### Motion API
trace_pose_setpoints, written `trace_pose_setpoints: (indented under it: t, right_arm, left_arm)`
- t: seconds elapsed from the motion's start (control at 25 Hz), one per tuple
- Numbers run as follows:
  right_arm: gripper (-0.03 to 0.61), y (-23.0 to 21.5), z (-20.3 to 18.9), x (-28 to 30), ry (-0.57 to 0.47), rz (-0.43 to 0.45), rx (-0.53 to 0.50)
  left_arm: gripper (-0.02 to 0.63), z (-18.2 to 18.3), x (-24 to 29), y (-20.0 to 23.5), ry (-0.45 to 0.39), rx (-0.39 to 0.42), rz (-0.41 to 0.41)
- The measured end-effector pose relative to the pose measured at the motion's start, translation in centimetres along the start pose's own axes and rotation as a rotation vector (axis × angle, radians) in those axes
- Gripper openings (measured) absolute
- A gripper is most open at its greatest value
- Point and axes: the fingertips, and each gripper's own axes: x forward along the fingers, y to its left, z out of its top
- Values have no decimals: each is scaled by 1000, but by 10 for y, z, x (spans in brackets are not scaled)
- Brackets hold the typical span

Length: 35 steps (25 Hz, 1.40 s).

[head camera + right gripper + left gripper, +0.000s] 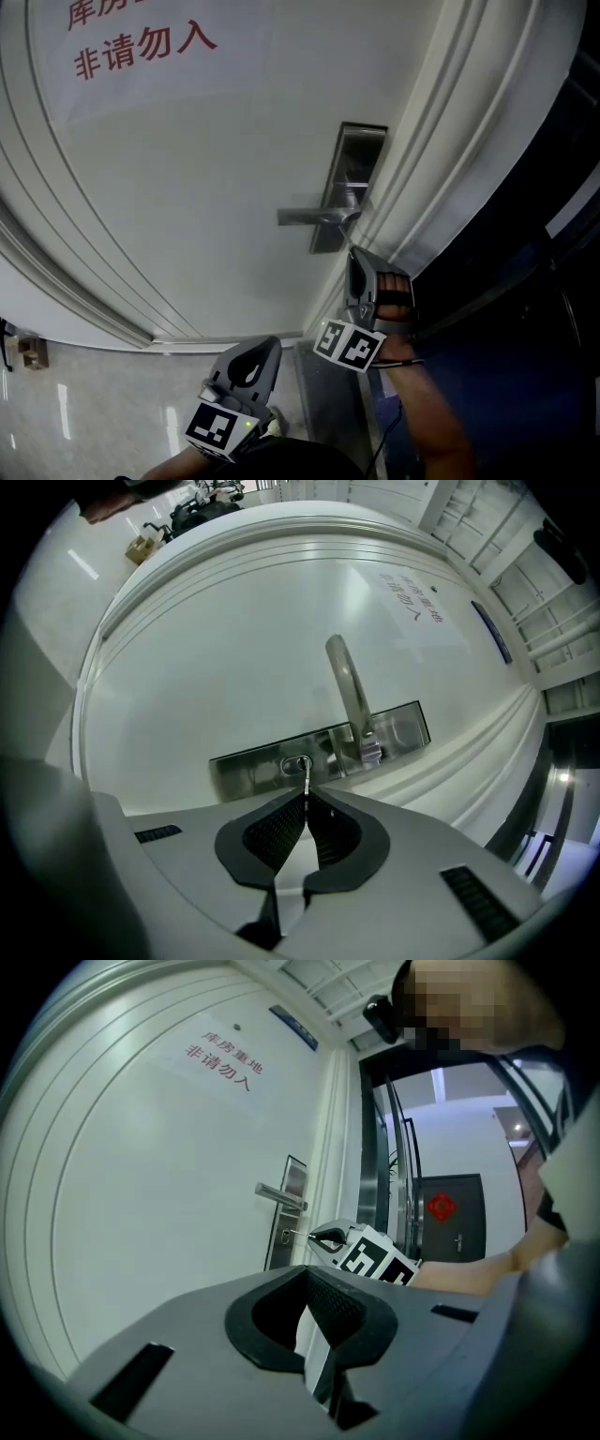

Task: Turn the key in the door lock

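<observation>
A steel lock plate (352,178) with a lever handle (309,217) is mounted on the white door (187,187). In the right gripper view, a thin key (306,778) runs from the keyhole (297,764) in the lock plate (394,728) back between my jaws. My right gripper (306,799) is shut on that key, just below the lever handle (347,686). The head view shows the right gripper (354,264) pressed up under the plate. My left gripper (253,352) hangs lower, away from the door, shut and holding nothing. The left gripper view shows the right gripper (323,1236) at the lock.
A paper sign with red characters (141,47) hangs on the door. The moulded door frame (450,159) runs to the right, with dark glass beyond it. A small brown box (33,352) sits on the tiled floor (94,412). A dark door with a red decoration (442,1207) stands farther off.
</observation>
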Motion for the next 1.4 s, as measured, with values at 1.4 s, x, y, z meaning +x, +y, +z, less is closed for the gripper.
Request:
trace_pose_setpoints:
  t: [1.4]
  right_arm:
    - [20,6,7,35,112,-1,-364]
  left_arm:
    - [5,0,17,22,-5,-12,-36]
